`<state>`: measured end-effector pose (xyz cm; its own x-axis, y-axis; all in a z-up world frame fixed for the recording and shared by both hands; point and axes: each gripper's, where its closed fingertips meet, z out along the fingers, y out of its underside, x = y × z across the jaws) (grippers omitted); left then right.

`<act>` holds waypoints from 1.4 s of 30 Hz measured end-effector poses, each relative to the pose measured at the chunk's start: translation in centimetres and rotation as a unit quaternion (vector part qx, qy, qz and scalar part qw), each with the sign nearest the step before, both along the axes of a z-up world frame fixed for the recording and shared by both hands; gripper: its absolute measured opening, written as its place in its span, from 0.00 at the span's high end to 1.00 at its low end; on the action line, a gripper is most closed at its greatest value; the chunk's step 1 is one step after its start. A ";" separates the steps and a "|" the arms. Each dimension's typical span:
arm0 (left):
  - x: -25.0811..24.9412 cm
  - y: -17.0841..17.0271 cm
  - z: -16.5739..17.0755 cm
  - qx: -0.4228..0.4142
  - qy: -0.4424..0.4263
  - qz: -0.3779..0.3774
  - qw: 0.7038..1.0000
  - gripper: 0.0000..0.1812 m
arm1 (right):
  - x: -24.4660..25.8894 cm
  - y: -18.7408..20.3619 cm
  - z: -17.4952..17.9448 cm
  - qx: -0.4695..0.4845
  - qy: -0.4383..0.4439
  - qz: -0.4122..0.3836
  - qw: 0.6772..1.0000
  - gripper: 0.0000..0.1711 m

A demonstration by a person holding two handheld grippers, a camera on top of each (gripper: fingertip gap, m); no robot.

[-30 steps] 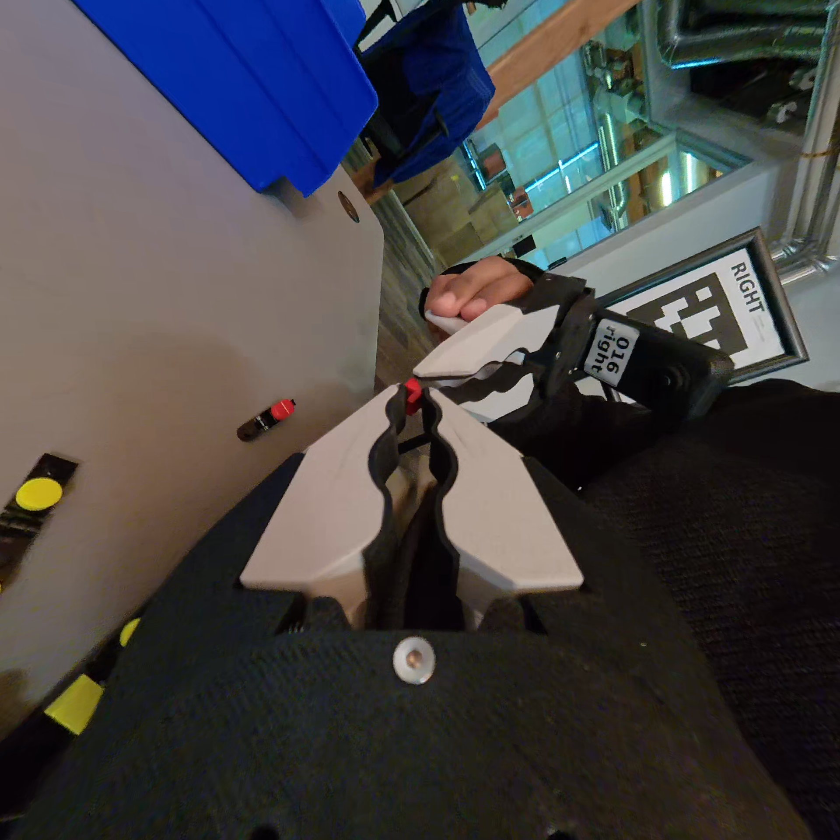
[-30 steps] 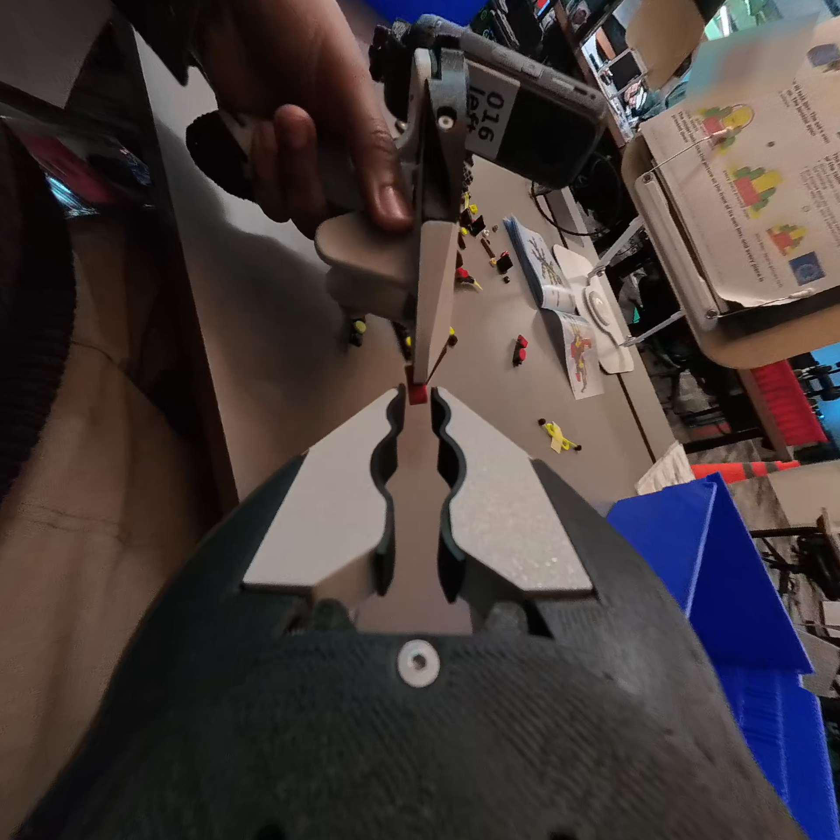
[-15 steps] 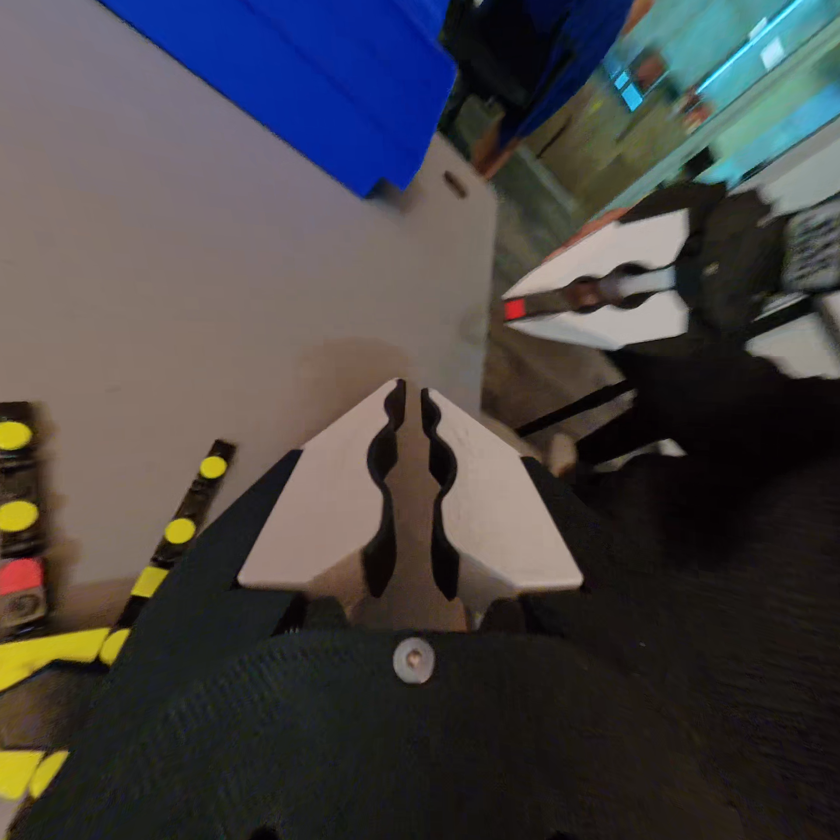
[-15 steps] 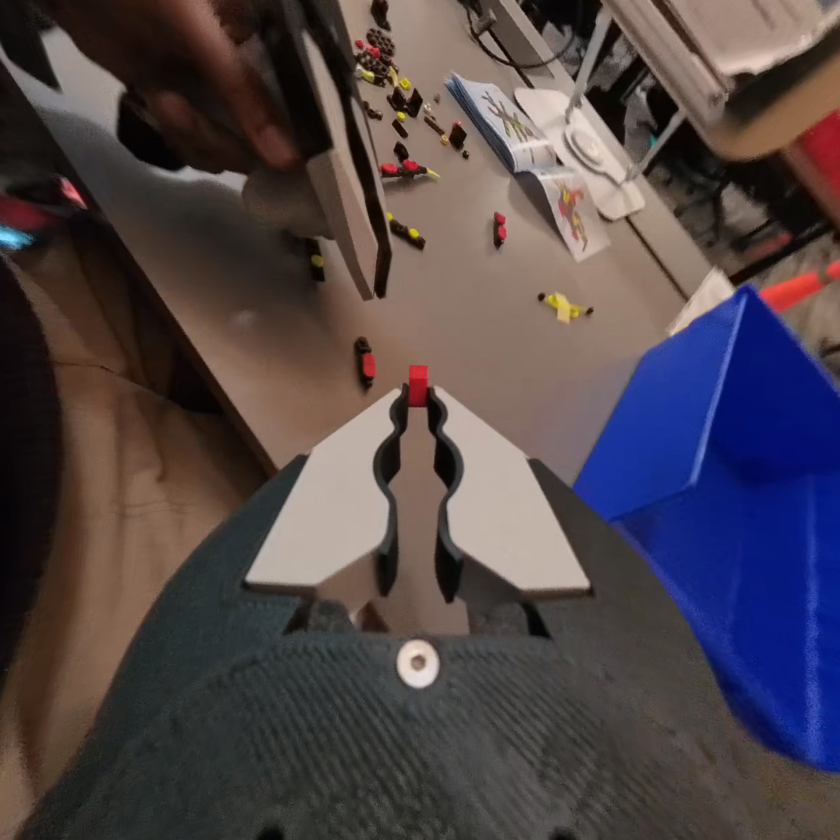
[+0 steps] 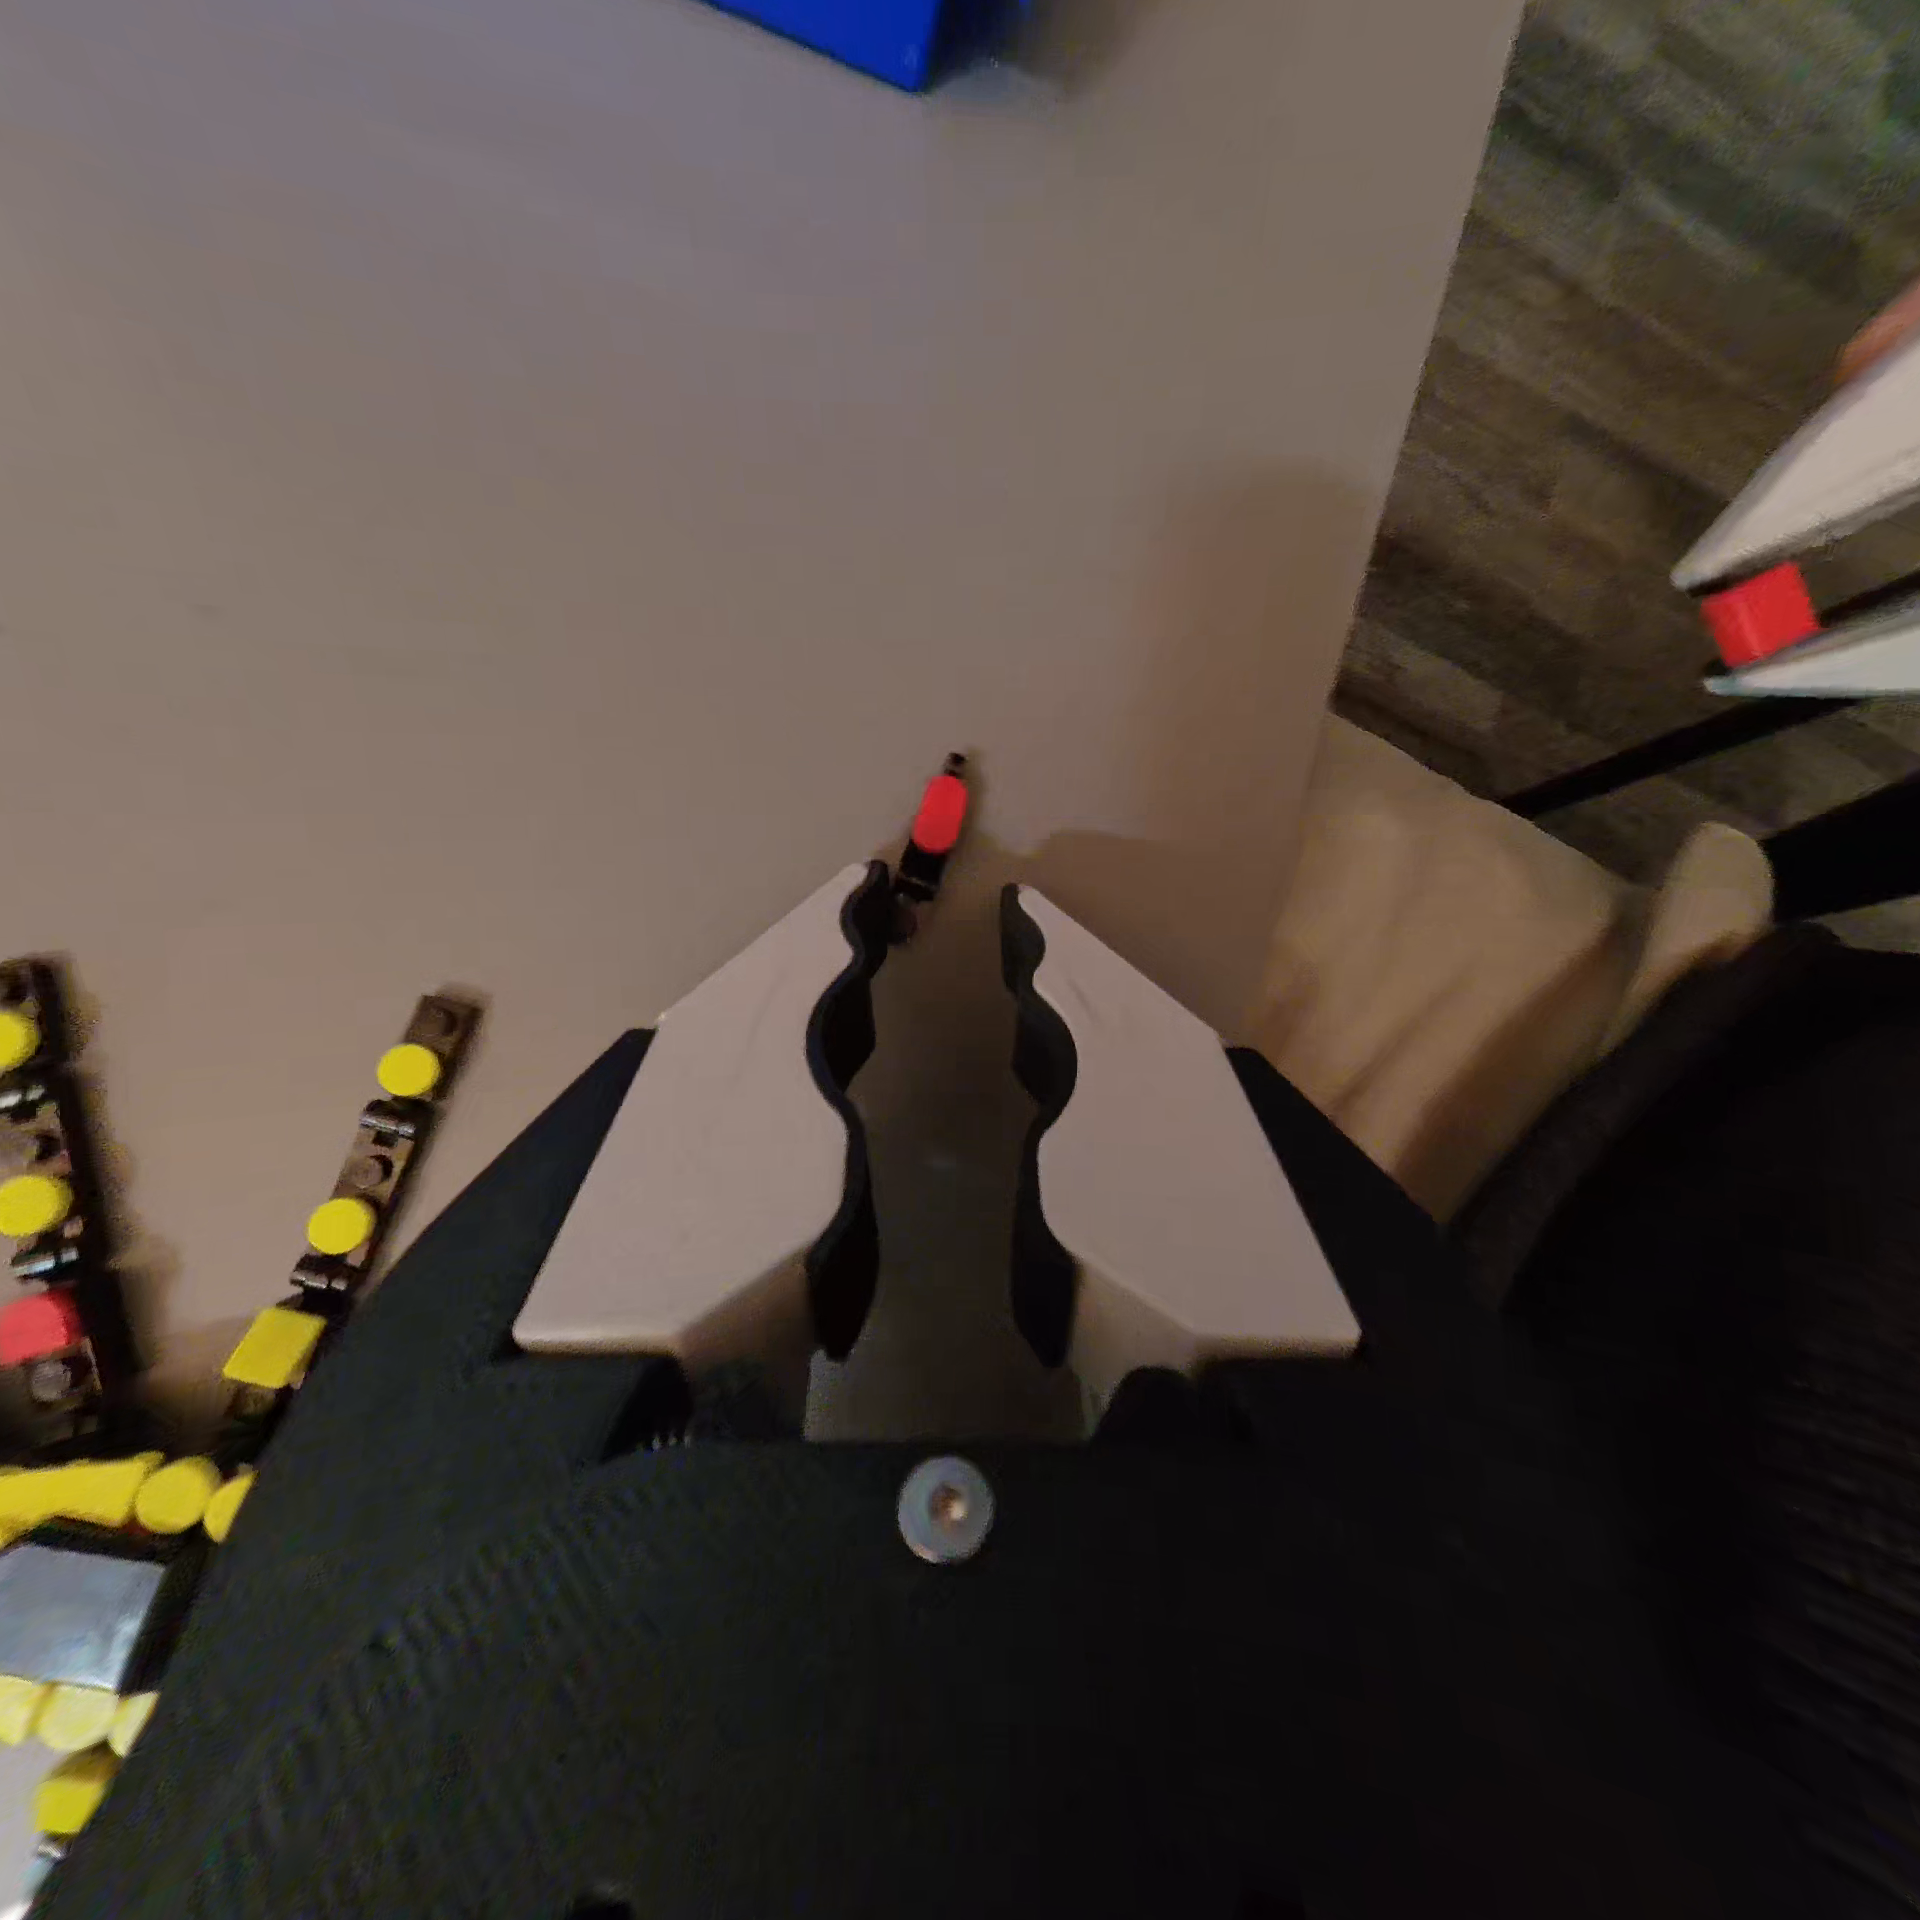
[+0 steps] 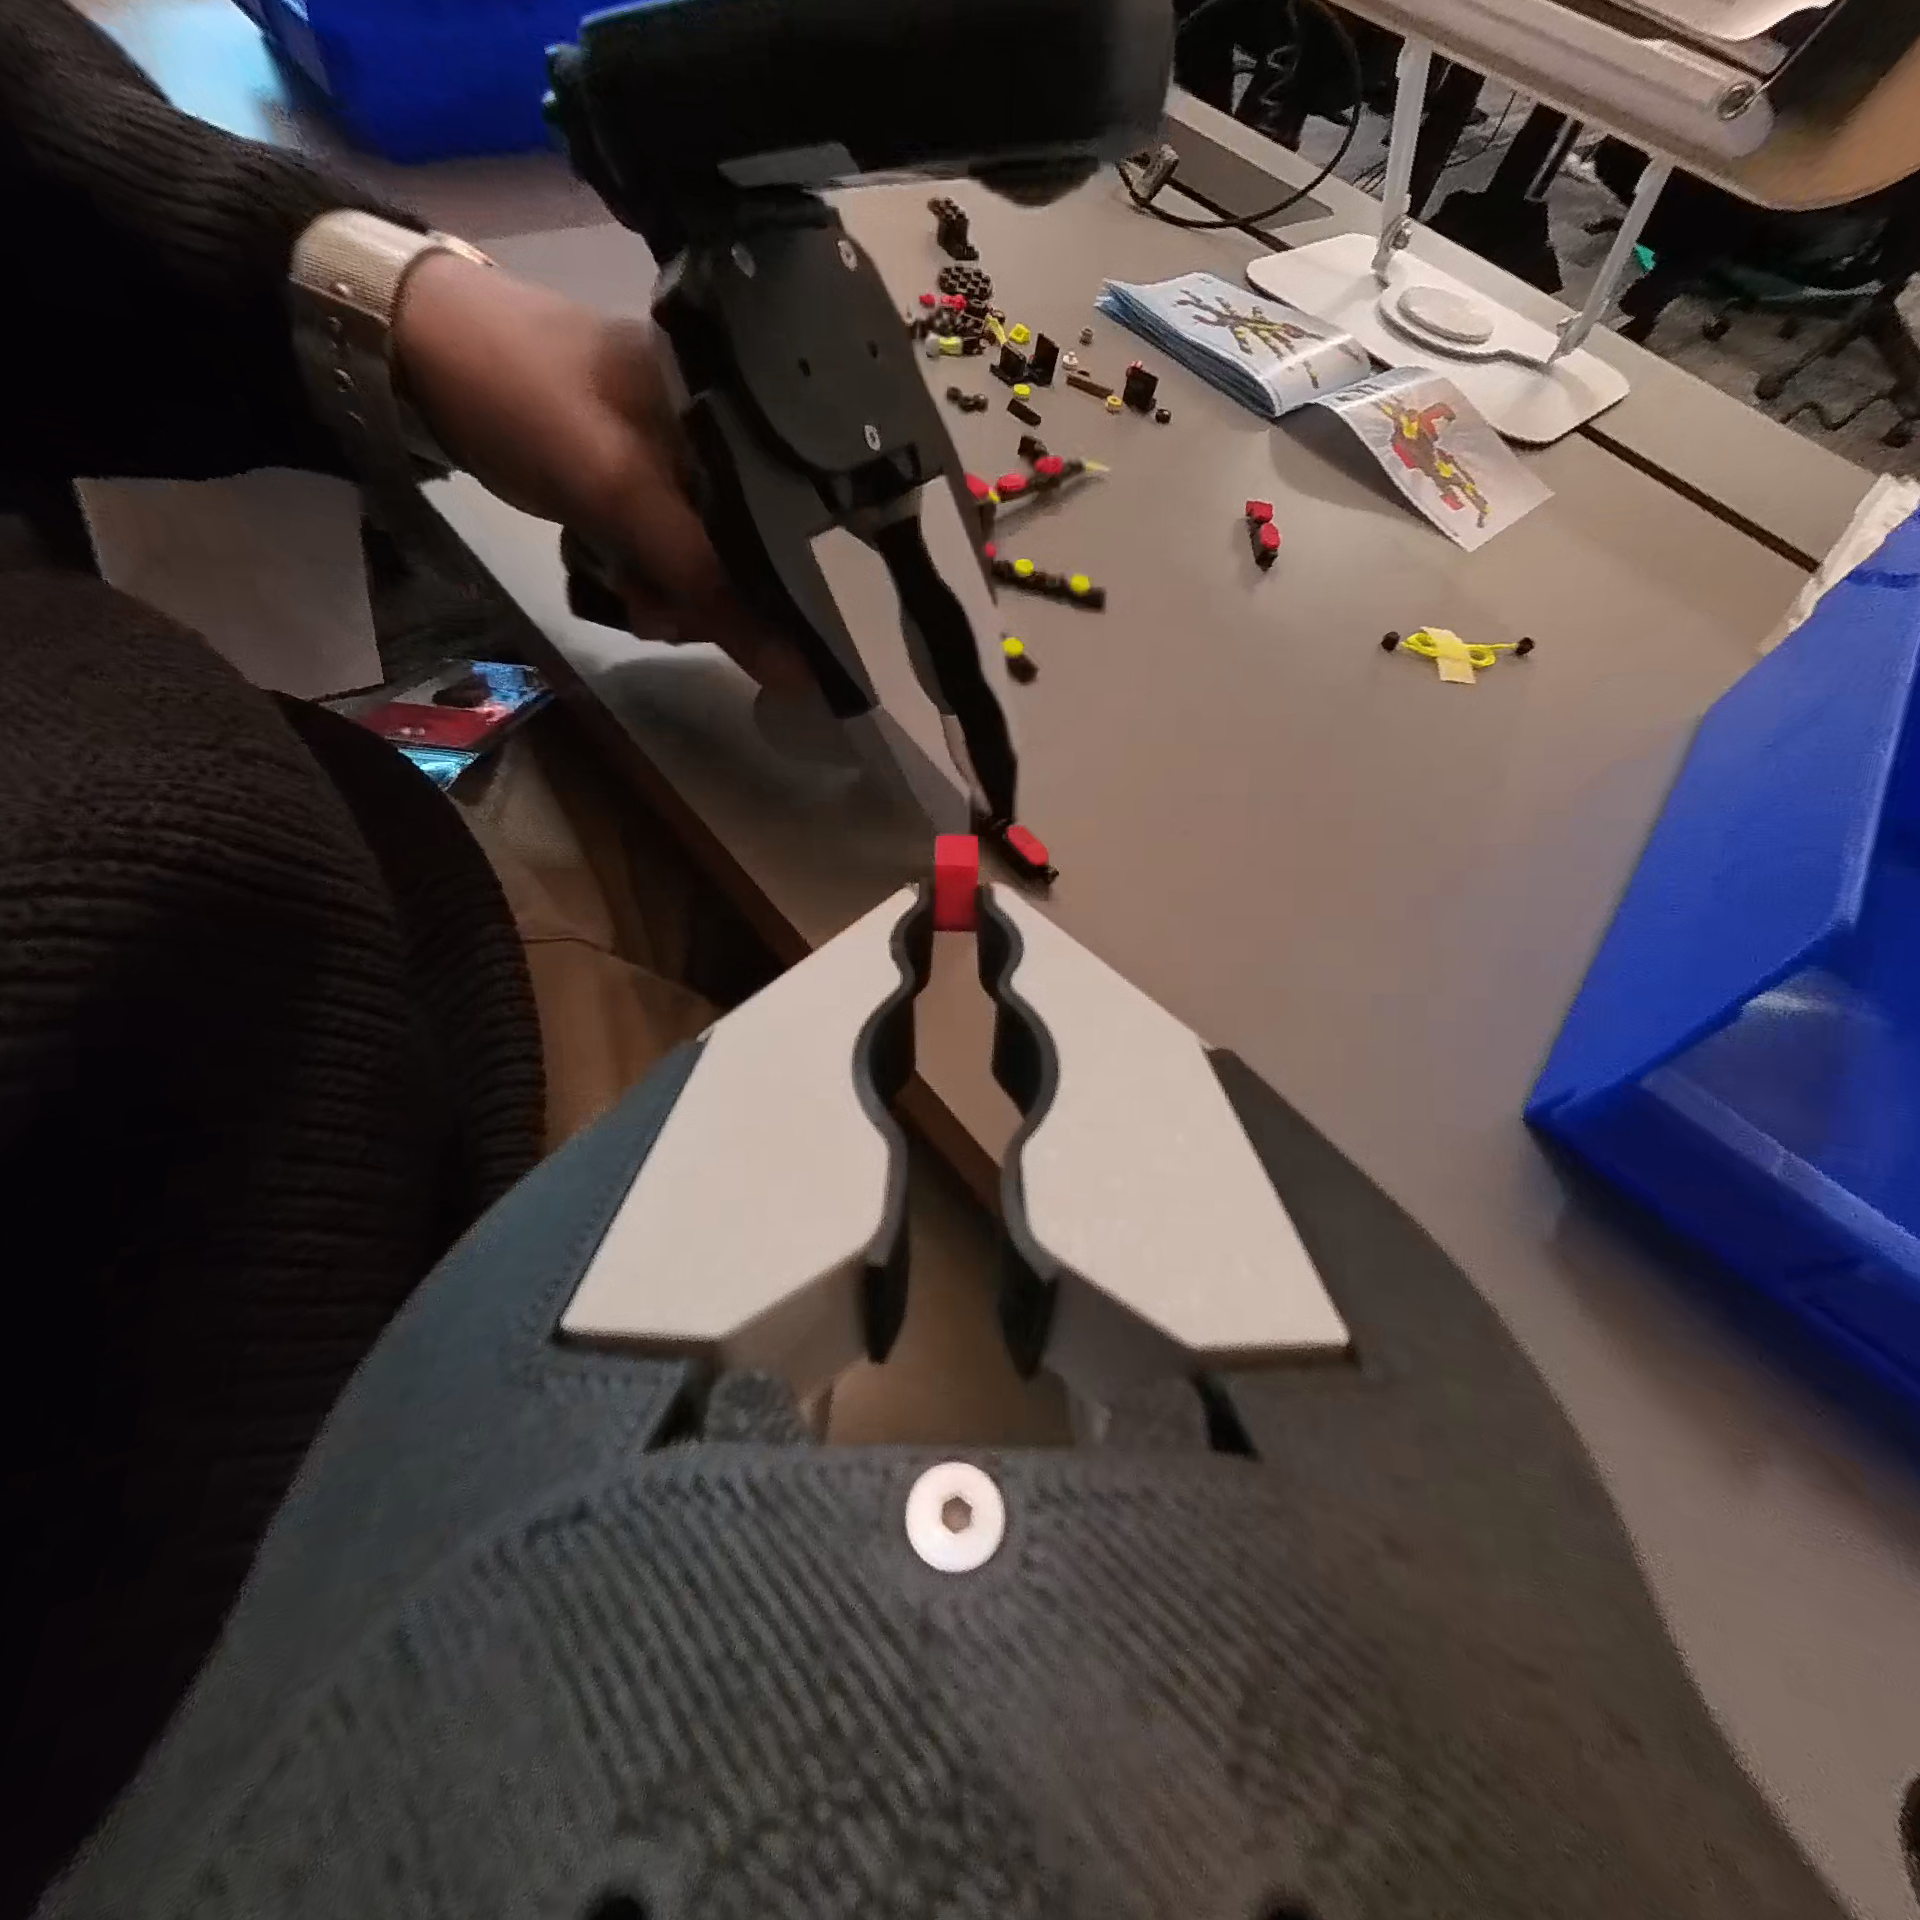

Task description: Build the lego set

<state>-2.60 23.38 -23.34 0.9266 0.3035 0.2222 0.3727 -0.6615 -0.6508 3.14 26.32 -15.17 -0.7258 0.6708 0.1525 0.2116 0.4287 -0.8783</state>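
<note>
Much of the left wrist view is being filled by the black body of the left hand-held gripper (image 5: pixel 940 894), which is covering the near part of the bench (image 5: pixel 520 520) and cutting off the black strips with yellow studs (image 5: pixel 379 1143) at the left edge. The blue bin (image 5: pixel 862 31) is showing only as a corner at the top. The left hand-held gripper is standing open with nothing between its fingers, its tips hanging just over a small black piece with a red cap (image 5: pixel 938 821) lying near the bench edge; whether the left tip is touching it is hard to say through the blur.

The right hand-held gripper (image 6: pixel 954 894) is pinching a small red brick (image 6: pixel 956 868) at its very fingertips, holding it off the bench edge, just beside the capped piece (image 6: pixel 1023 847). Farther back, loose pieces (image 6: pixel 997 353) and an instruction booklet (image 6: pixel 1236 332) are lying blurred.
</note>
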 end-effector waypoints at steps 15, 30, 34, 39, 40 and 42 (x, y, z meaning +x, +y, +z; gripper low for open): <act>-0.3 -0.5 -0.2 -0.038 0.043 0.055 0.997 0.87 | -1.6 0.6 -1.0 -0.029 -0.045 -0.018 0.998 0.96; 1.7 0.8 3.9 0.069 0.081 0.012 0.994 0.98 | -2.3 -0.3 -0.5 -0.078 -0.046 -0.018 0.996 0.96; 0.9 0.6 5.2 0.105 0.067 0.038 0.991 0.98 | -3.8 0.4 0.8 -0.144 -0.050 -0.049 0.987 0.97; -0.1 -0.7 4.0 0.086 0.040 0.054 0.994 0.97 | -5.0 2.0 -4.6 -0.010 -0.114 -0.079 0.990 0.96; -0.3 -0.8 4.2 0.093 0.035 0.057 0.993 0.98 | -5.0 1.8 -5.3 -0.009 -0.133 -0.076 0.988 0.96; -0.5 -1.0 4.1 0.091 0.033 0.059 0.994 0.97 | -5.3 1.8 -6.1 0.005 -0.145 -0.078 0.986 0.96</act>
<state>-3.08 22.35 -19.25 0.9012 0.3715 0.2233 0.3933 -0.4843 -0.7815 -2.12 28.12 -21.24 -0.6284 0.7769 -0.0394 0.5177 0.3799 -0.7666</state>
